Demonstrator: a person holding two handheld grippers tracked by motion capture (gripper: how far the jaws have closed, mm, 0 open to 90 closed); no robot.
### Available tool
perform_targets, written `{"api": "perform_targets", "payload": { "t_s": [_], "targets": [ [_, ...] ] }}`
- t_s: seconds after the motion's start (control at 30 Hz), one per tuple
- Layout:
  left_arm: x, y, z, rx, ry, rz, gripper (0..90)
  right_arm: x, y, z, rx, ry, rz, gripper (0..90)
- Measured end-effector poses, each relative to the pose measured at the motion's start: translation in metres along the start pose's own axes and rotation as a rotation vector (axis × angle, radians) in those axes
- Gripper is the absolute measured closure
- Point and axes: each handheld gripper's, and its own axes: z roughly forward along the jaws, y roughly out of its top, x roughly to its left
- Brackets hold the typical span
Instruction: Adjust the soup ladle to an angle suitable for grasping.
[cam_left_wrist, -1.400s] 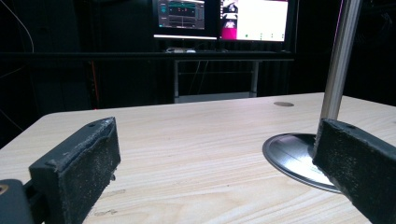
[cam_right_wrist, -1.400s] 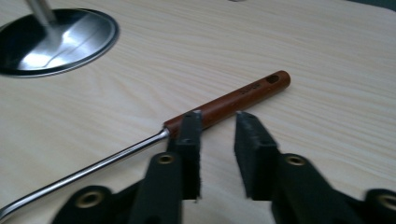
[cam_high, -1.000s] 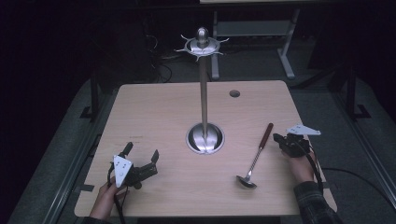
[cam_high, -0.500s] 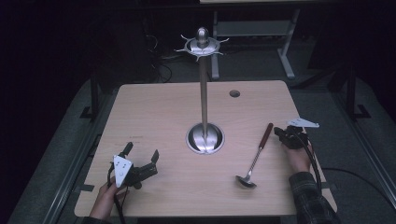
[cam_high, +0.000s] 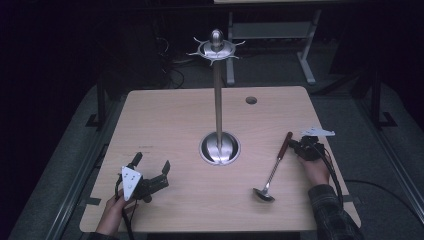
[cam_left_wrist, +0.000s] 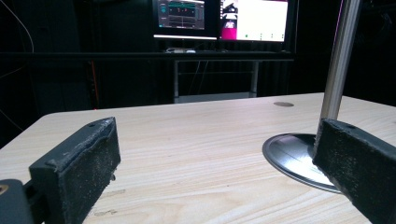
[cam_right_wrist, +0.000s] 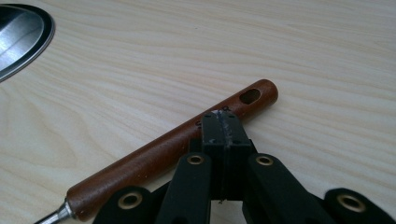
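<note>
Desk (cam_high: 175, 120): pale wood, with a small round hole (cam_high: 251, 100) near its far right corner. Stand (cam_high: 218, 100): a tall metal pole on a round, shiny base at the desk's centre, topped with a ring of hooks. Ladle (cam_high: 272, 167): lies flat right of the stand's base, bowl toward the near edge, brown wooden handle pointing far and right; the handle end has a hanging hole. Your right gripper (cam_right_wrist: 223, 122): at the right edge of the desk, its jaws pressed together with nothing between them, their tips just over the handle close to the hanging hole. Your left gripper (cam_high: 150, 169): held at the near left of the desk, its jaws spread wide and empty, pointing toward the stand's base.
</note>
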Motion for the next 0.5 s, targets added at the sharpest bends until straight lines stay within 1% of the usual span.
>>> {"api": "perform_targets", "payload": {
  "t_s": [0.2,0.43,0.5],
  "targets": [
    [0.000,0.000,0.000,0.000,0.000,0.000,0.2,0.004,0.001,0.001,0.011,0.023,-0.015,89.7],
    [0.000,0.000,0.000,0.000,0.000,0.001,0.2,0.014,0.003,0.005,0.019,0.063,-0.035,89.7],
    [0.000,0.000,0.000,0.000,0.000,0.000,0.3,0.017,0.003,0.006,0.016,0.073,-0.048,89.7]
  ]
}}
